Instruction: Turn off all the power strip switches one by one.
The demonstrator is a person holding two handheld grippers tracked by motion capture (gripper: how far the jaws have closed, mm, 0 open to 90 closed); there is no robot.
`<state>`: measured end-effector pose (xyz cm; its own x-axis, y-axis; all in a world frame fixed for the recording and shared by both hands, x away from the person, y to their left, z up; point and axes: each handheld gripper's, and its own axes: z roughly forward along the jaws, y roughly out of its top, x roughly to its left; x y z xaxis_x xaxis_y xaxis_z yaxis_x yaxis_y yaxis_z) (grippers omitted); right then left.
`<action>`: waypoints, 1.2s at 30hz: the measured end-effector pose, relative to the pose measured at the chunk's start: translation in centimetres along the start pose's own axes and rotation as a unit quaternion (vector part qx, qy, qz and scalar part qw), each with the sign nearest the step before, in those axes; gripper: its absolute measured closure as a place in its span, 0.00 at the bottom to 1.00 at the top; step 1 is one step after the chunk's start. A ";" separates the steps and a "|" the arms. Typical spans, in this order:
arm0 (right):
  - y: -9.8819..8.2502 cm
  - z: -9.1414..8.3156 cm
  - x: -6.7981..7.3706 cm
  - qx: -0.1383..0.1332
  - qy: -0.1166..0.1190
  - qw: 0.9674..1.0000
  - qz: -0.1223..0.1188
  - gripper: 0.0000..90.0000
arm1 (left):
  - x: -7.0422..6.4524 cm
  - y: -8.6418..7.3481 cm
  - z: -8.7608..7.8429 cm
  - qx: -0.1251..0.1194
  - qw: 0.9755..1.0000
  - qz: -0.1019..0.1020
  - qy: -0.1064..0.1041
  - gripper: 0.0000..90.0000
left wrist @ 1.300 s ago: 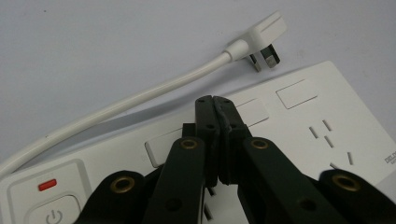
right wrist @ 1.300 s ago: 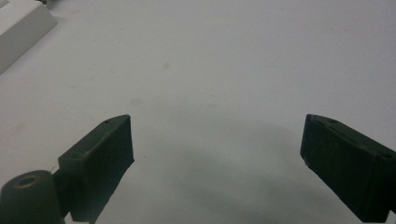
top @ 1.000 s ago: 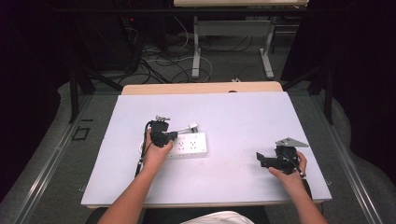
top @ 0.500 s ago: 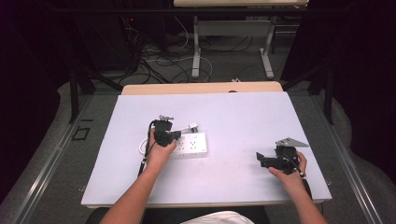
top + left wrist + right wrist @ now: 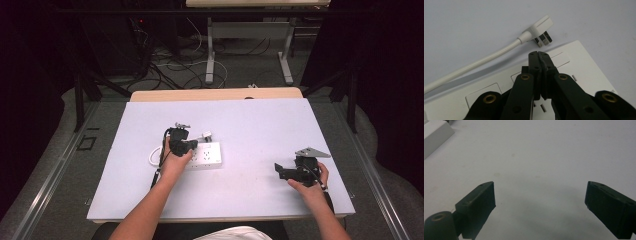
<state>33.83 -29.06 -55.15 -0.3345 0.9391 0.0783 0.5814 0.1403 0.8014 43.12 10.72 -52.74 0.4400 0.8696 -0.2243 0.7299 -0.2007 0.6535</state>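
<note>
Currently left gripper (image 5: pixel 539 53), jaws pressed together and empty, hovers over the white rectangular plastic power strip (image 5: pixel 584 75), whose white flat-bodied plug (image 5: pixel 539 28) lies just ahead: likely light, rigid, slippery, best pinched across its body.

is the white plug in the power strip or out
Out. The plug lies on the table beside the power strip, its metal prongs bare.

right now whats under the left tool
Under the shut left tool lies the white power strip, its socket faces showing; the tool covers part of it. The white plug lies just beyond on the table.
</note>
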 end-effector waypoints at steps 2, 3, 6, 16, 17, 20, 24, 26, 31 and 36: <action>0.0 0.0 0.0 0.000 0.000 1.000 0.001 0.10 | -0.1 0.0 0.1 0.001 1.000 0.000 -0.001 0.99; 0.0 0.0 0.0 0.000 0.000 1.000 0.001 0.10 | -0.1 0.0 0.2 0.000 1.000 0.001 -0.001 0.99; 0.0 0.0 0.0 0.000 0.001 1.000 0.001 0.10 | -0.2 0.0 0.4 0.003 1.000 0.001 0.000 0.98; 0.0 0.0 0.0 0.000 0.001 1.000 0.000 0.10 | -0.4 0.0 0.5 0.004 1.000 0.007 0.012 0.98; 0.0 0.0 0.0 -0.001 0.001 1.000 0.000 0.10 | -0.3 0.0 0.5 0.004 1.000 0.005 0.011 0.98; 0.0 0.0 0.0 0.000 0.001 1.000 0.001 0.10 | -0.2 0.0 0.4 0.007 1.000 0.004 0.011 0.97; 0.0 0.0 0.0 -0.001 0.001 1.000 -0.002 0.10 | -0.2 0.1 0.4 0.008 1.000 0.008 0.013 0.97; 0.0 0.0 0.0 -0.001 0.001 1.000 -0.003 0.10 | -0.3 0.1 0.4 0.006 1.000 0.009 0.014 0.97; 0.0 0.0 0.0 -0.001 0.001 1.000 -0.002 0.10 | -0.3 0.0 0.4 0.006 1.000 0.009 0.014 0.97; 0.0 0.0 0.0 -0.001 0.001 1.000 -0.002 0.10 | -0.3 0.0 0.4 0.006 1.000 0.010 0.015 0.97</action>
<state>33.84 -29.03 -55.14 -0.3384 0.9380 0.0756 0.5790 0.1442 0.8024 43.23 10.30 -52.96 0.4382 0.8786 -0.1897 0.7277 -0.2229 0.6487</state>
